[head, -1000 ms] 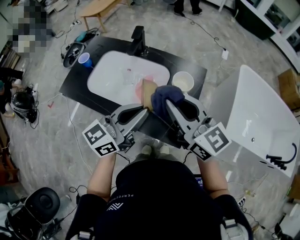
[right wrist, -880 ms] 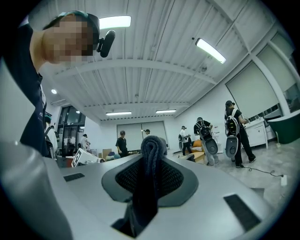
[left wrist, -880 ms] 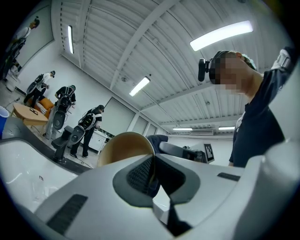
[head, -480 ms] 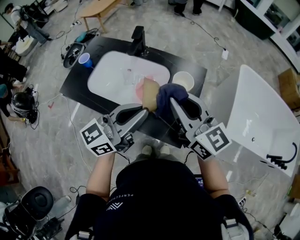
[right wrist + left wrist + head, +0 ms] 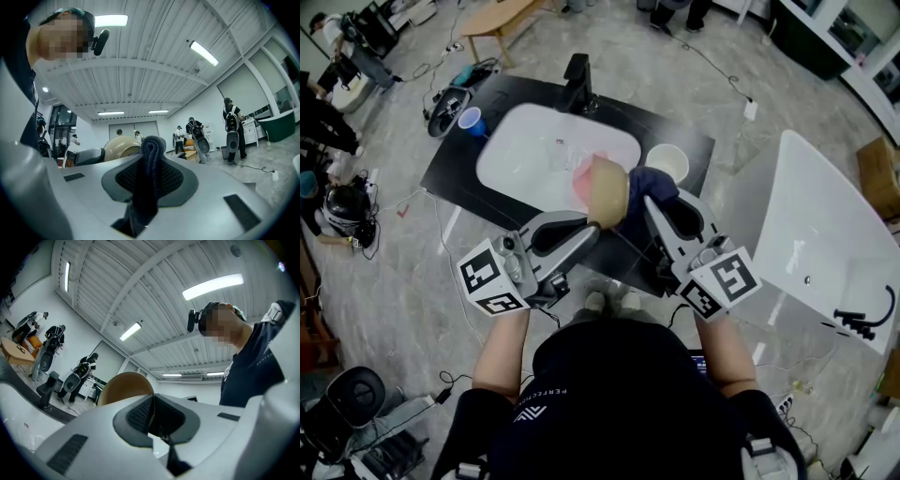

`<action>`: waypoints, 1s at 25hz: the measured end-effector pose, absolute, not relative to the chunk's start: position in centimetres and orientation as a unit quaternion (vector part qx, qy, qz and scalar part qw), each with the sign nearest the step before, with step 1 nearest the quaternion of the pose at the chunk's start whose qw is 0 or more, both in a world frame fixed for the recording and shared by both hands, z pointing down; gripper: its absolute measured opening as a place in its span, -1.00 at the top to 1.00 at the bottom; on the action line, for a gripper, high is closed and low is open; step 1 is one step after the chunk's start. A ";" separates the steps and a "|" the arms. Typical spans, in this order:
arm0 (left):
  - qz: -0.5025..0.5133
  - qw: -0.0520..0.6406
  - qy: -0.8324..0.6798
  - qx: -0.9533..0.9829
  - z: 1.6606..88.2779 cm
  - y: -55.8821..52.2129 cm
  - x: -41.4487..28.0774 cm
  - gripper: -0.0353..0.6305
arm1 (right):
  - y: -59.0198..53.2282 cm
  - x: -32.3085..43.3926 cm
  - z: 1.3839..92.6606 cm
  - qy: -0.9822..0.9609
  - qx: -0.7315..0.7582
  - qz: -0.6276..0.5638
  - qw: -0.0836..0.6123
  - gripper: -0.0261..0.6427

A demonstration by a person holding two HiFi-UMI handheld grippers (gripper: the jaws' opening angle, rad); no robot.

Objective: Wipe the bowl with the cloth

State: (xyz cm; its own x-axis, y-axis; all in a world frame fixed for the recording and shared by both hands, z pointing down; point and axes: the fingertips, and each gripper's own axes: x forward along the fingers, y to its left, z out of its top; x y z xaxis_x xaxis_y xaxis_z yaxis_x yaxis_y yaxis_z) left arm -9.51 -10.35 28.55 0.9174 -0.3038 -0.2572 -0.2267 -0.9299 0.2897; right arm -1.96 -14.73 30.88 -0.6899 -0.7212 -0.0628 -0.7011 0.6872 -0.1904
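Over the near edge of the black counter [image 5: 455,176], left gripper [image 5: 596,225] is clamped narrow on the rim of the tan bowl [image 5: 607,191], which is tipped on its side. Right gripper [image 5: 649,204] pinches the dark blue cloth [image 5: 654,183] just beside the bowl's right side; contact unclear. Behind them: white sink [image 5: 525,150] with a pink item [image 5: 579,174], faucet [image 5: 577,80], blue cup [image 5: 471,120], white cup [image 5: 667,161] close behind the cloth. White tub [image 5: 825,234] sits right, well apart. Open floor [image 5: 384,281] left.

grey marbled floor [image 5: 384,300] fills the head view. upper centre, a black counter [image 5: 452,172] holds a white sink [image 5: 525,155] and black faucet [image 5: 577,80]. wooden bench [image 5: 492,19] upper left, white bathtub [image 5: 825,234] right. a ribbed ceiling [image 5: 117,287] carries strip lights [image 5: 213,286].
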 end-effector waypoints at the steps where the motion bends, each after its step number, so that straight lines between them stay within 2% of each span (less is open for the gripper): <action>1: -0.155 0.128 -0.134 0.970 28.3 -10.3 -9.5 0.85 | -14.7 -2.0 30.9 0.917 -0.387 -0.076 0.064 0.66; 18: -0.156 0.135 -0.159 0.966 28.6 -11.3 -10.0 0.85 | -13.5 -3.2 31.3 0.934 -0.340 -0.092 0.052 0.66; 25: -0.151 0.139 -0.180 0.962 29.1 -11.3 -10.3 0.85 | -12.4 -3.5 31.1 0.939 -0.313 -0.120 0.072 0.66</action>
